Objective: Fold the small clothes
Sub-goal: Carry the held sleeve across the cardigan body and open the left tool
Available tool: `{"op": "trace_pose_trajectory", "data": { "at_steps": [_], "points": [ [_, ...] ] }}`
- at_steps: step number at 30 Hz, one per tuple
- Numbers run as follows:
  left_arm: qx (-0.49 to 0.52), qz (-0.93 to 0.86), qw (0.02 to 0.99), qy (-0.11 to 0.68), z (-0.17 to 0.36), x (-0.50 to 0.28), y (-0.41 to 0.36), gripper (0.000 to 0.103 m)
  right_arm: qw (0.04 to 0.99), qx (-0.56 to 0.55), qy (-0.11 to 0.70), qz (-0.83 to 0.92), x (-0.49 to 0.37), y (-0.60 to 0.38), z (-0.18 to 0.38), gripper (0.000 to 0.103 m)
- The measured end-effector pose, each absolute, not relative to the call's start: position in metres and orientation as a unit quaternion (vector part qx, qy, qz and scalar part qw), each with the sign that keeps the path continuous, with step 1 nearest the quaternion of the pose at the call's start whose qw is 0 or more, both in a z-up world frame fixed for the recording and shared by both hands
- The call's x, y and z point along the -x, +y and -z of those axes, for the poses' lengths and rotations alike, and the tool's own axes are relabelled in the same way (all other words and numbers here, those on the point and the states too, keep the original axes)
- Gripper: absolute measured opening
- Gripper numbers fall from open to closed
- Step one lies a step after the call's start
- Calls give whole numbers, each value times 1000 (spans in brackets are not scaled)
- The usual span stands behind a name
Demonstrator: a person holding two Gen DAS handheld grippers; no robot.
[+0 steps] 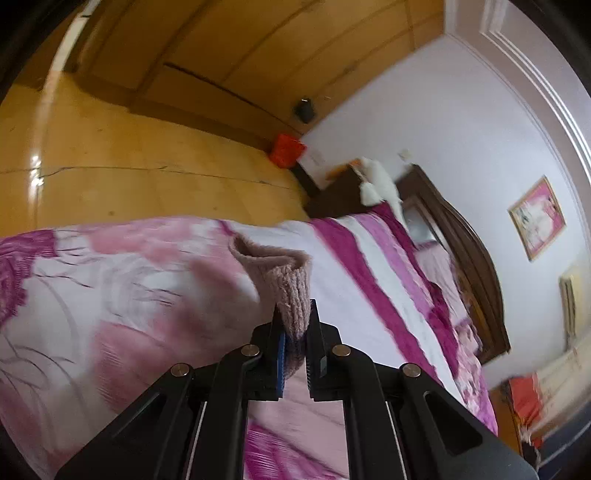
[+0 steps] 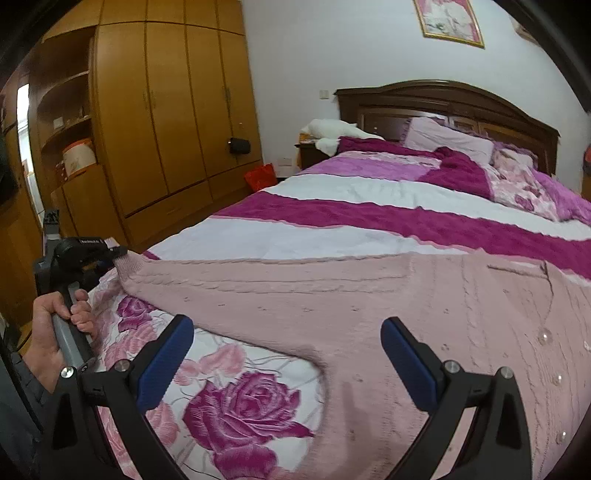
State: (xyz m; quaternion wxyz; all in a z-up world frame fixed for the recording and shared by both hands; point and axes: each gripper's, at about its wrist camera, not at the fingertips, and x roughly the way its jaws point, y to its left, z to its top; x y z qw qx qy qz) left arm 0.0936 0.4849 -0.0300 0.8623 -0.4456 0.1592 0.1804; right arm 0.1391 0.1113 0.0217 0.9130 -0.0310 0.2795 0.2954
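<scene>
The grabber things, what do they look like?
Both are black frames with round metal bolts and flat blue ridged pads inside the fingers. The right gripper shows this best; the left gripper looks the same. The left hand holds a grey handle, and a dark sleeve covers its wrist.

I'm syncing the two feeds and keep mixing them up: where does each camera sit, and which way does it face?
Left wrist: rides the left tongs, rolled sideways, facing the floral bedspread and wardrobe; its own black fingers show, shut on the pink sweater cuff.
Right wrist: rides the right tongs, open, low over the sweater's body, facing the headboard; the left hand shows at the left edge.
Shared: sweater, bedspread, wardrobe, red bag, framed picture.
</scene>
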Motion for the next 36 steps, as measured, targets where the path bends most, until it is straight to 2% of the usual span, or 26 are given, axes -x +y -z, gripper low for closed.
{"op": "trace_pose_trajectory", "data": {
  "at_steps": [5,9,13,18,28,36],
  "points": [
    [438,-127,875,162,2,-116,450,0,919,32,273,-282,-141,83,-28,103],
    [396,-116,890,194,-22,-138,412,0,925,16,266,-270,-140,40,-40,103],
    [385,-82,899,194,-41,-152,374,0,934,-9,254,-250,-141,-23,-55,103],
    [323,-73,918,221,-69,-181,298,0,944,-38,242,-220,-151,-116,-61,103],
    [268,-35,928,255,-75,-226,170,0,965,-28,227,-127,-161,-270,-50,103],
    [220,-1,931,292,-56,-248,78,0,973,-59,217,-50,-164,-377,-62,103]
  ]
}}
